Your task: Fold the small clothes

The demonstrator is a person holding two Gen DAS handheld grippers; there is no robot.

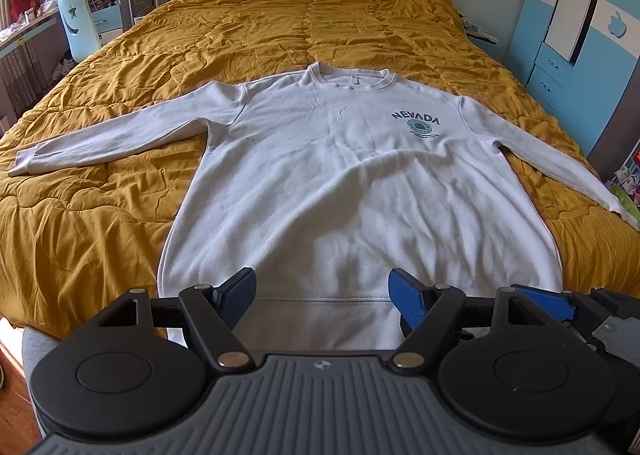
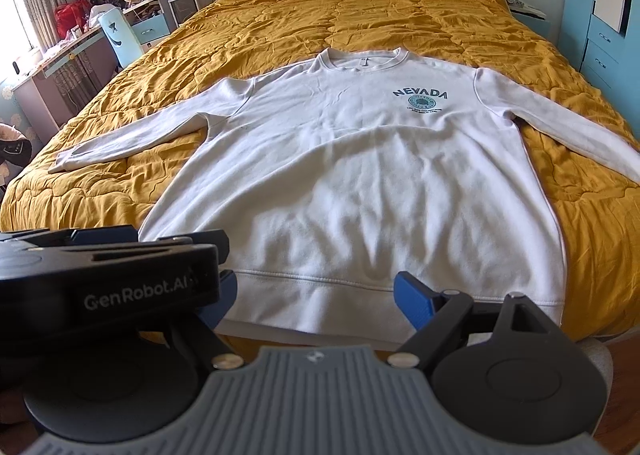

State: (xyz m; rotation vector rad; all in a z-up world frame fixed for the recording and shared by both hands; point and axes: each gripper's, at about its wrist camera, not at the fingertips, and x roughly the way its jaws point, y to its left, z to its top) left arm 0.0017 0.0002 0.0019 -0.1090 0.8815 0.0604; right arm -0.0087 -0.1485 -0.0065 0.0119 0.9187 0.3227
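Item 1. A light-blue chair [image 1: 78,21] with a star cut-out is seen at the far left, beside a cluttered desk [image 2: 60,59].

Item 2. A mustard-yellow quilt [image 1: 300,11] is spread over the whole bed, wrinkled throughout.

Item 3. A white sweatshirt [image 1: 344,191] is laid flat and face up on the near half of the quilt, collar to the far side, hem at the near edge. Both sleeves are stretched outward, the left sleeve [image 1: 108,143] lying on the quilt, the right sleeve [image 1: 560,159] reaching toward the bed's right edge. "NEVADA" lettering [image 1: 416,119] with a round teal emblem is printed on the chest, right of centre.

Item 4. The left gripper [image 1: 322,291] is held just over the hem, its blue fingers [image 1: 240,291] spread wide, nothing between them. In the right wrist view its black body, marked "GenRobot.AI", is seen at the near left.

Item 5. The right gripper [image 2: 316,299] is held near the hem beside the left one, jaws likewise wide apart and empty; its left finger is partly hidden.

Item 6. A blue-and-white wardrobe [image 1: 580,27] with apple cut-outs is recorded at the far right.
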